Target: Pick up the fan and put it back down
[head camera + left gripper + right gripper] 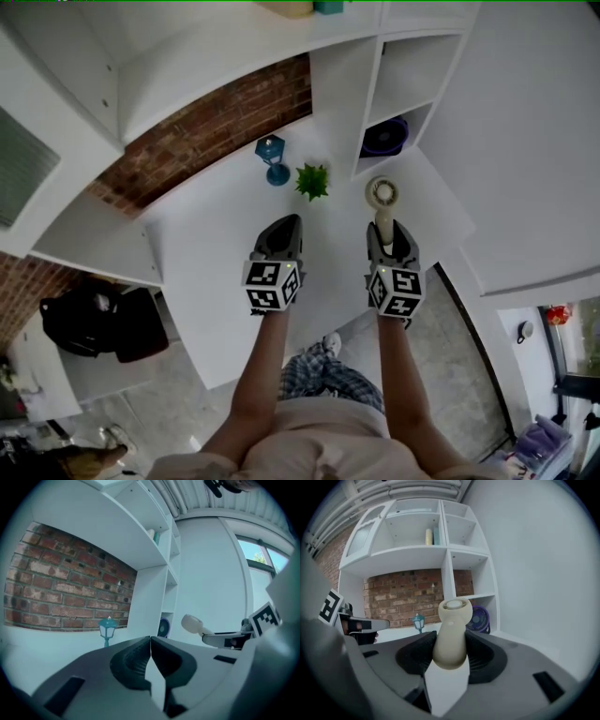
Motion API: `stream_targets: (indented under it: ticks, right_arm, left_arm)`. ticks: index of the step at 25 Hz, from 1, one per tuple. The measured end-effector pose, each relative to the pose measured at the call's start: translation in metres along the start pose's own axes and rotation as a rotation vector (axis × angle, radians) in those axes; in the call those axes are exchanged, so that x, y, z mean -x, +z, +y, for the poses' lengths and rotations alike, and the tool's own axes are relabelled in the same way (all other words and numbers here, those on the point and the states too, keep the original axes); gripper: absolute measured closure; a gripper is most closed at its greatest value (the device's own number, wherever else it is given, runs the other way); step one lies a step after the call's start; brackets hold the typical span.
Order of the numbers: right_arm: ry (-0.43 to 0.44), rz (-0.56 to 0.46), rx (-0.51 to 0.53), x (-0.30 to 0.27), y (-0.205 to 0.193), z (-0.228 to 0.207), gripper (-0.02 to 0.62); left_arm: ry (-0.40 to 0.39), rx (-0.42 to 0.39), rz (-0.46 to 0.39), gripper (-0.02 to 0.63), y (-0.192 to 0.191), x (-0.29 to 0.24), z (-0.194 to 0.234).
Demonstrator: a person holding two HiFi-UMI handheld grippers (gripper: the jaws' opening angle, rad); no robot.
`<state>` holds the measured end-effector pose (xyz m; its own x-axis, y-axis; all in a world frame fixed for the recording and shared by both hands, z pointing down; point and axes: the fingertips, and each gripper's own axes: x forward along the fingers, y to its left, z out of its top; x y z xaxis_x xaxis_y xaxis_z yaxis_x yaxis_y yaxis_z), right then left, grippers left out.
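The fan (382,194) is a cream hand-held one with a round head and a thick handle. My right gripper (388,231) is shut on its handle and holds it above the white table (206,262). In the right gripper view the fan (453,613) stands upright between the pads of the right gripper (450,641). My left gripper (286,225) hovers beside it on the left, shut with nothing in it. In the left gripper view the left gripper (150,641) has its jaws together, and the fan (192,623) shows to the right.
A teal lantern (272,159) and a small green plant (312,180) stand at the table's back by the brick wall. A purple fan (384,138) sits in a low cubby of the white shelf unit. A black bag (94,319) lies on the floor at the left.
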<state>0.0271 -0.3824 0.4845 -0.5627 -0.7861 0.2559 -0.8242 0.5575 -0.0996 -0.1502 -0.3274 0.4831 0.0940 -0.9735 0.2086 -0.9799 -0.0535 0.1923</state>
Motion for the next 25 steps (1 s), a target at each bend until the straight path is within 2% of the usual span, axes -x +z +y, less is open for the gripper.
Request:
stream_targets:
  ticks: [5, 12, 18, 25]
  right_arm:
    - [-0.021, -0.111, -0.006, 0.027, 0.038, -0.001, 0.391]
    - [-0.025, -0.133, -0.006, 0.026, 0.049, 0.002, 0.391]
    - [-0.037, -0.071, -0.014, 0.003, 0.030, -0.005, 0.391]
    - [-0.036, 0.095, -0.034, -0.033, -0.033, -0.016, 0.391]
  left_arm:
    - [0.001, -0.019, -0.030, 0.578, 0.017, 0.011, -0.001]
    - [-0.005, -0.021, -0.025, 0.578, 0.017, 0.011, 0.003]
    - [-0.016, -0.018, 0.009, 0.578, 0.006, -0.006, 0.005]
    - [-0.028, -0.010, 0.083, 0.578, -0.031, -0.042, 0.000]
